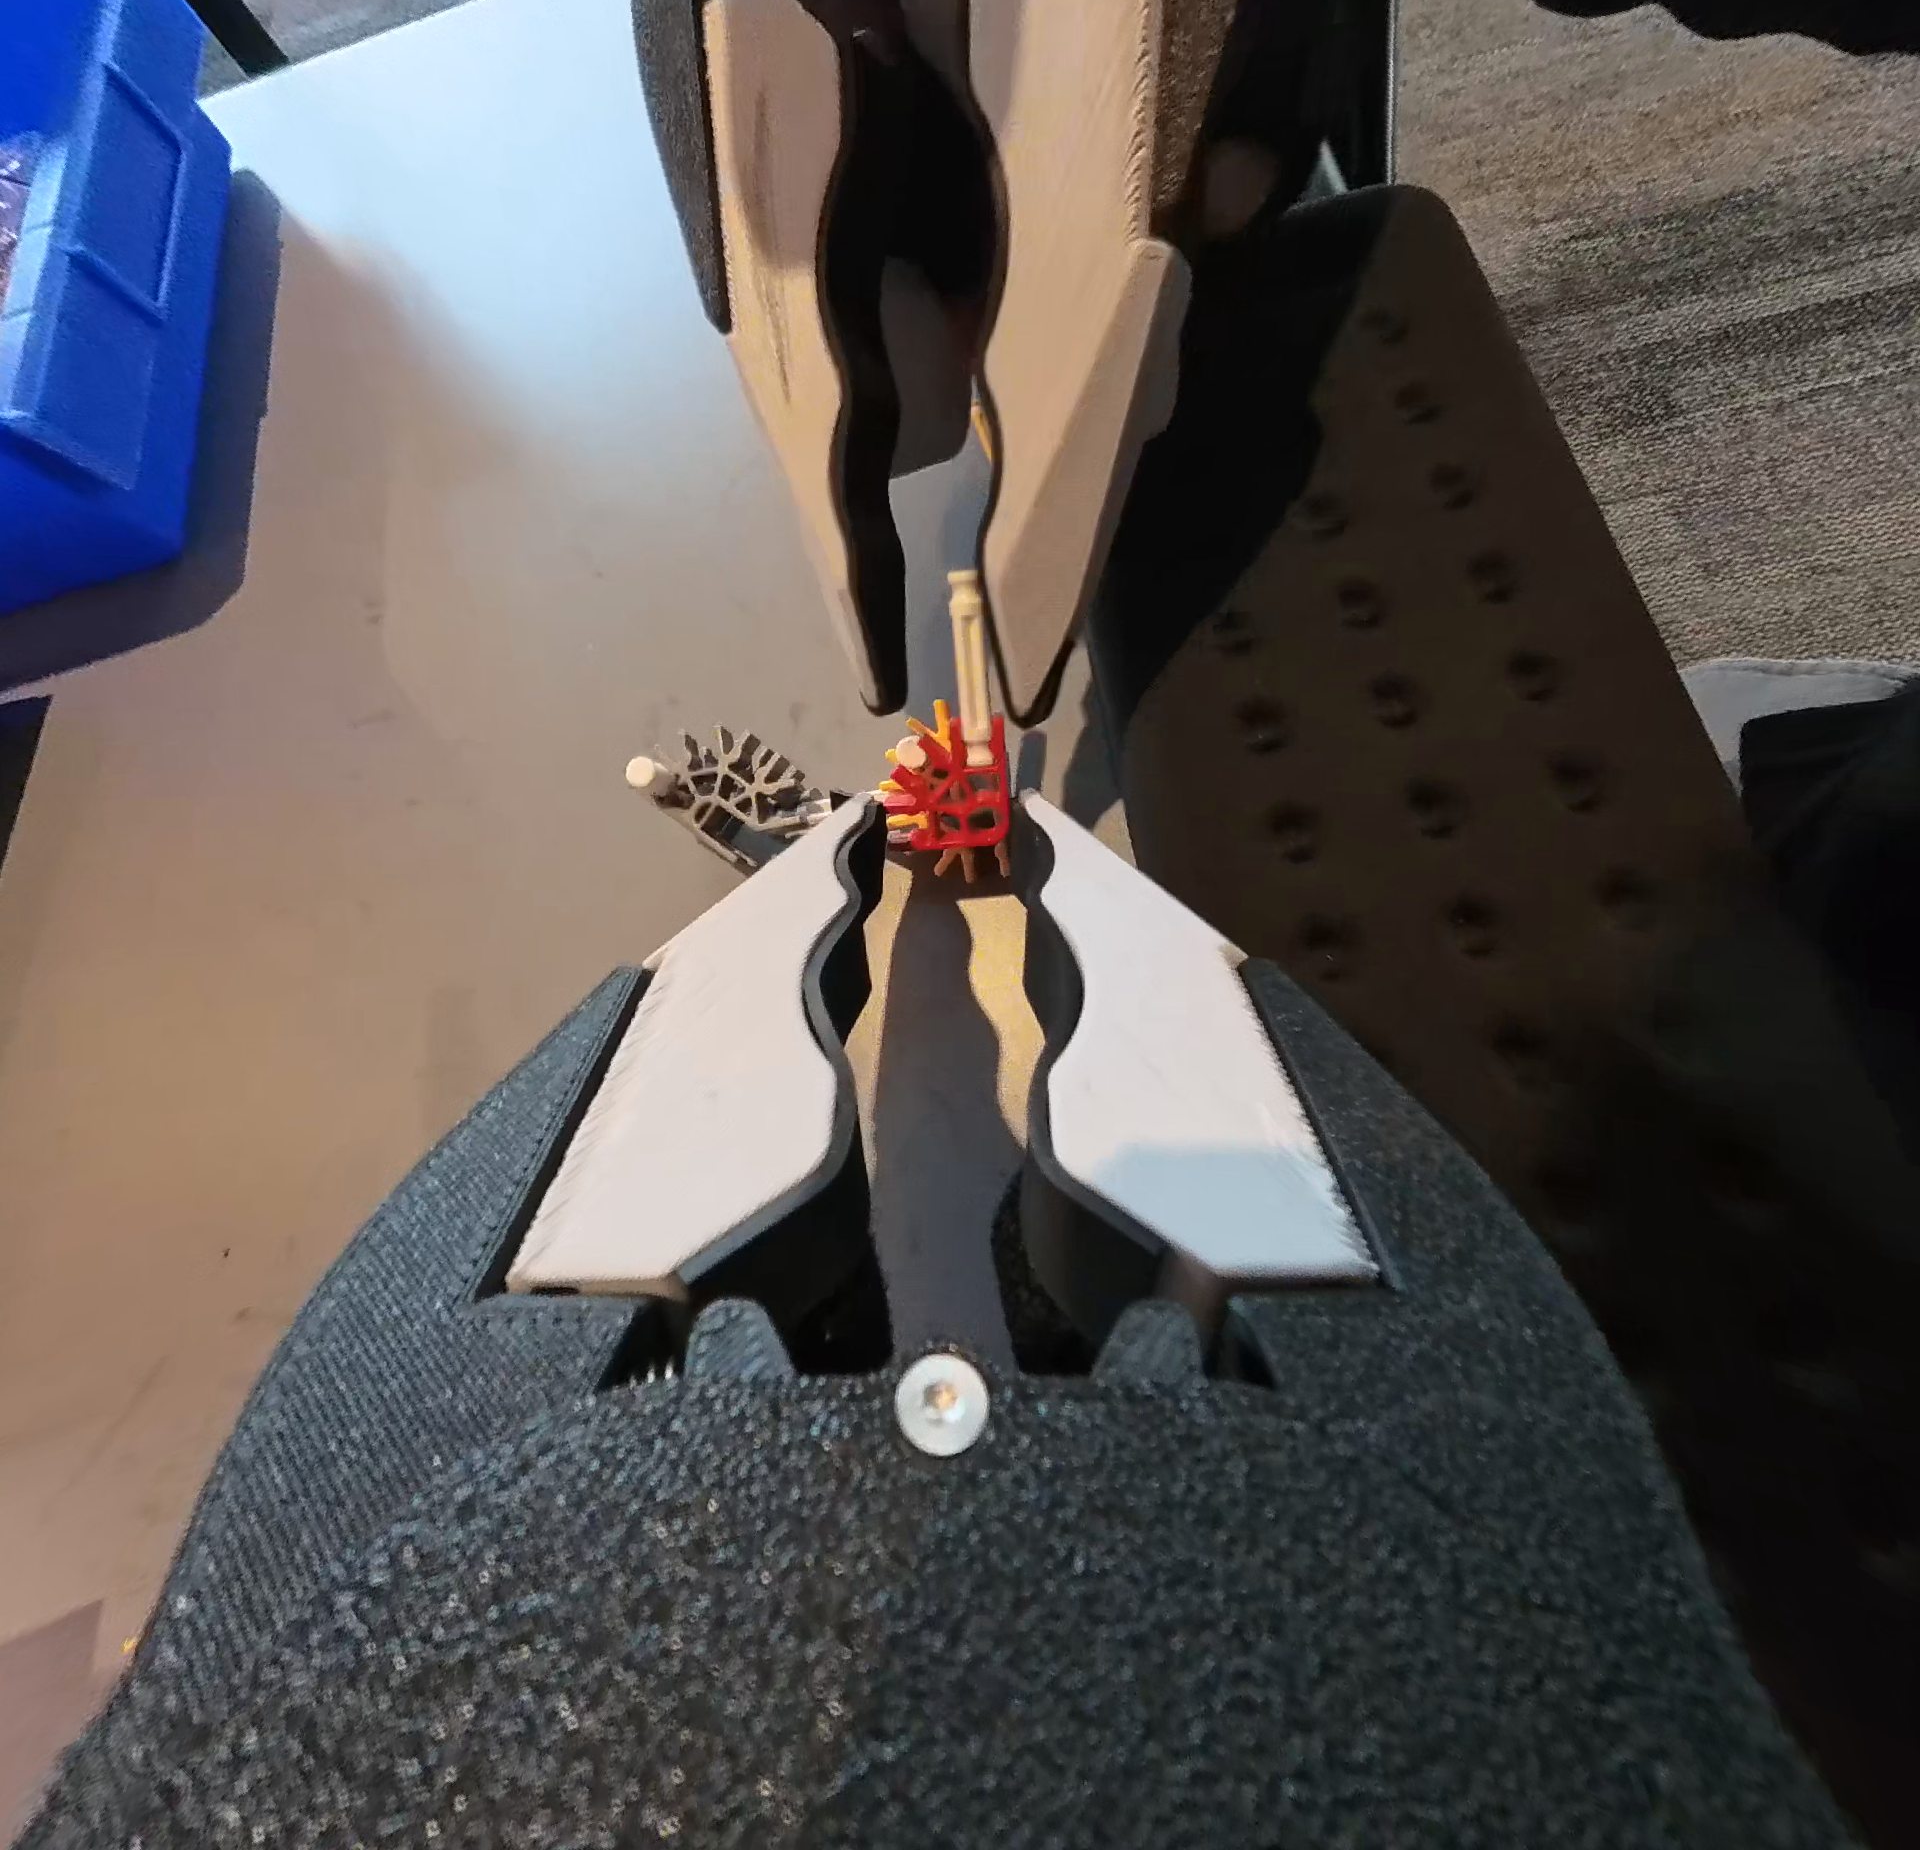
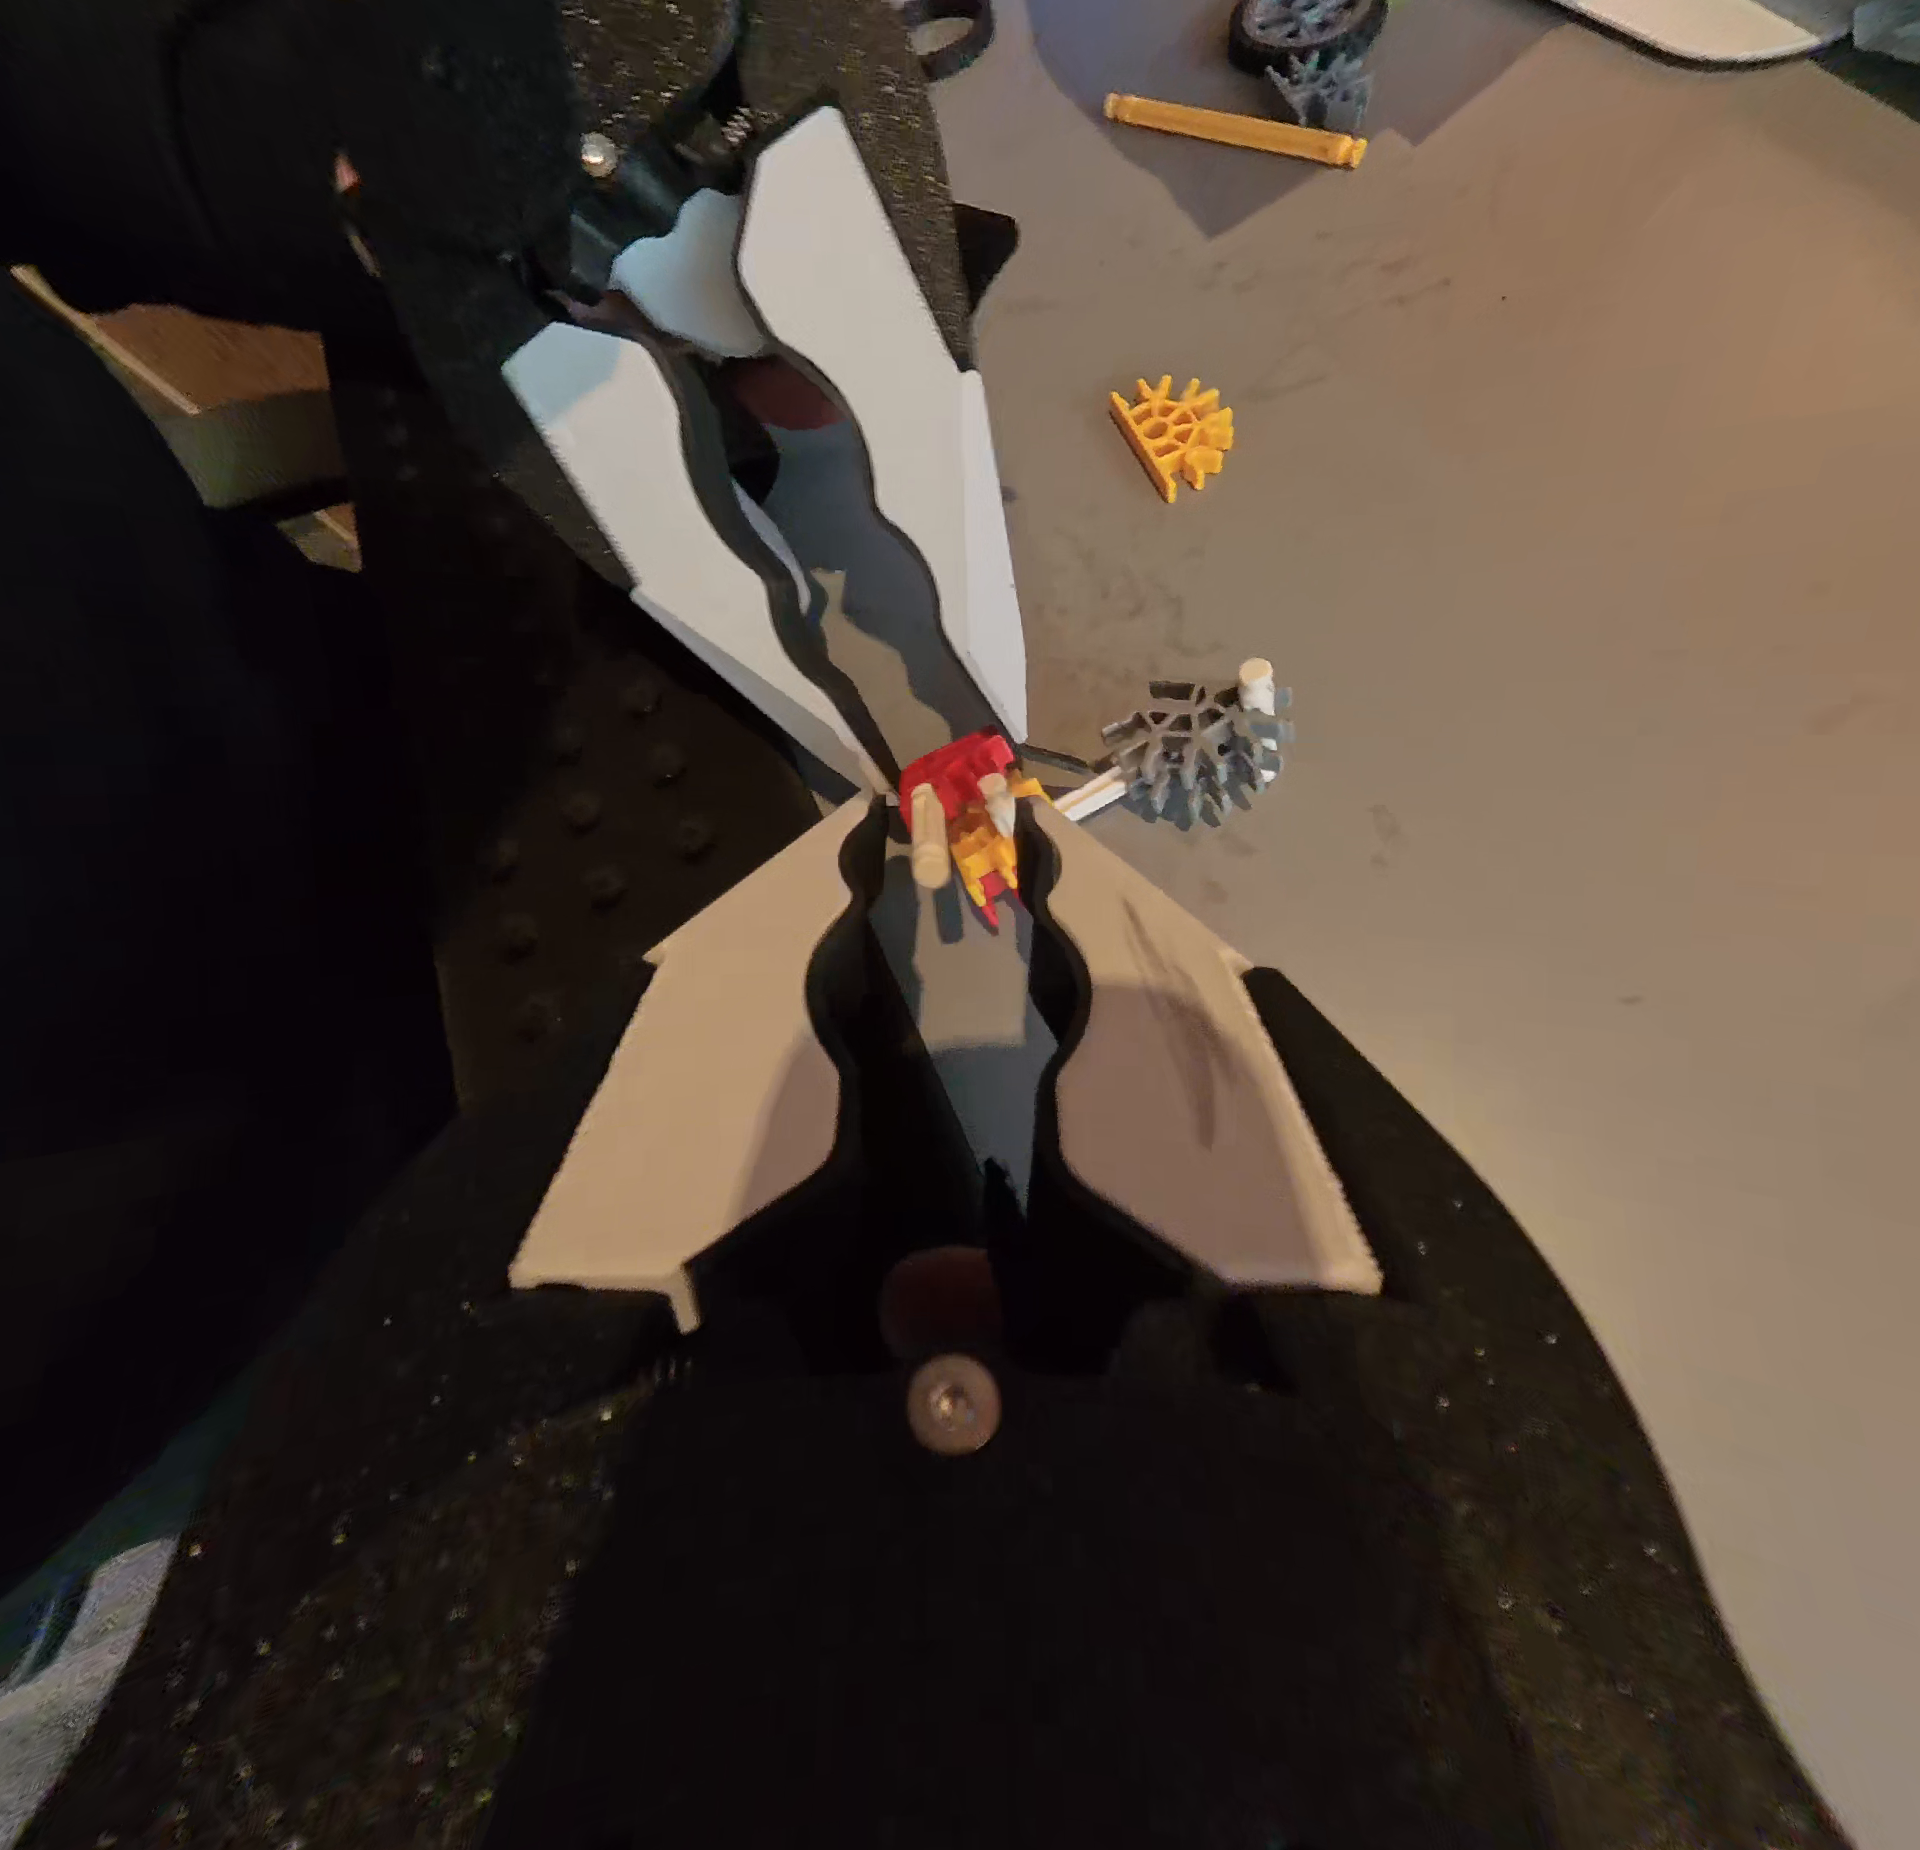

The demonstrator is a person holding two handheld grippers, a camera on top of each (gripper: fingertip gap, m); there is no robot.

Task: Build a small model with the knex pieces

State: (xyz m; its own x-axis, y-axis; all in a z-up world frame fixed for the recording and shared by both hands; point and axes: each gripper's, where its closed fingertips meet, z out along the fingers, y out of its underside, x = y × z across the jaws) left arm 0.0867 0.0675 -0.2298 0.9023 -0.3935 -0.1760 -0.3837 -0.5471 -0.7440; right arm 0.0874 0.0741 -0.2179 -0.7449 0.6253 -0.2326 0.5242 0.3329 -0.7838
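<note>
Left hand-held gripper [image 1: 948, 824] grasps the red connector [image 1: 958, 798], whose white rod [image 1: 968, 657] points upward; right hand-held gripper [image 2: 951, 824] clasps the same cluster over the bench [image 1: 468, 657].

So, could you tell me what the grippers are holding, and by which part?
Both grip one small construction-toy cluster: left gripper on the red connector, right gripper on its orange-and-red end.

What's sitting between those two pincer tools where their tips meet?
A small red and yellow toy connector cluster with white rods, gripped between the left gripper and the right gripper. Both wrist views show it.
</note>
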